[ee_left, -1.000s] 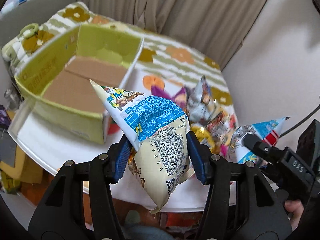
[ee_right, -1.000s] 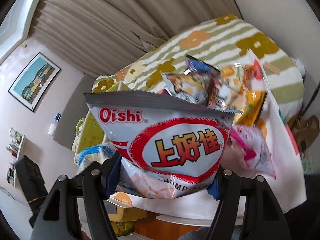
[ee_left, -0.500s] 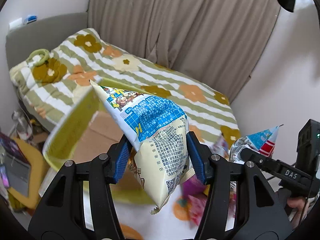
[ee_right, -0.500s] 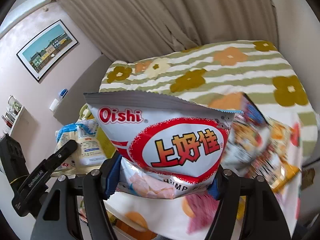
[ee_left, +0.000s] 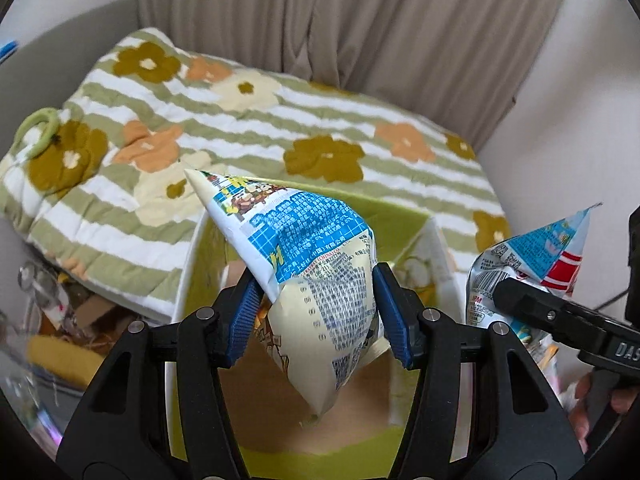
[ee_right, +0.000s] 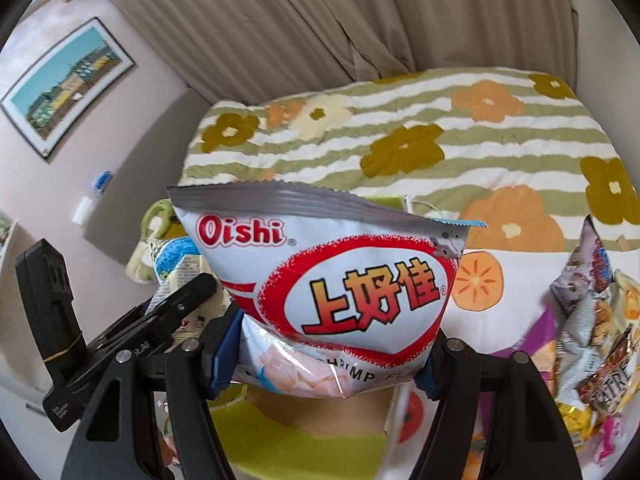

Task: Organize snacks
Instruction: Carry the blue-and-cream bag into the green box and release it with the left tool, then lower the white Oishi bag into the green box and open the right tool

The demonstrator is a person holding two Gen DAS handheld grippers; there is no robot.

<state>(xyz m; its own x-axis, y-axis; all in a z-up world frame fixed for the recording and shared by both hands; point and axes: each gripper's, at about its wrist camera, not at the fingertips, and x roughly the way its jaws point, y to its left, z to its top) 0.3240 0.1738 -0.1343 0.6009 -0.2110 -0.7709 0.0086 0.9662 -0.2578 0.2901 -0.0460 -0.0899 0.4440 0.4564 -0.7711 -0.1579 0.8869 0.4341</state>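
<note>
Swung both bags off the snack pile [ee_right: 592, 332] to right above the green box [ee_left: 404, 216]: left gripper [ee_left: 316, 320] clamped on blue-and-cream bag [ee_left: 320, 280], right gripper [ee_right: 332, 356] clamped on Oishi bag [ee_right: 332, 280], box looks empty, pile beside box still unsorted.

My view: bedroom backdrop
I see a floral striped quilt [ee_left: 248, 120] mid-frame, beige curtains [ee_right: 280, 24] above, a framed picture [ee_right: 64, 84] upper left.
</note>
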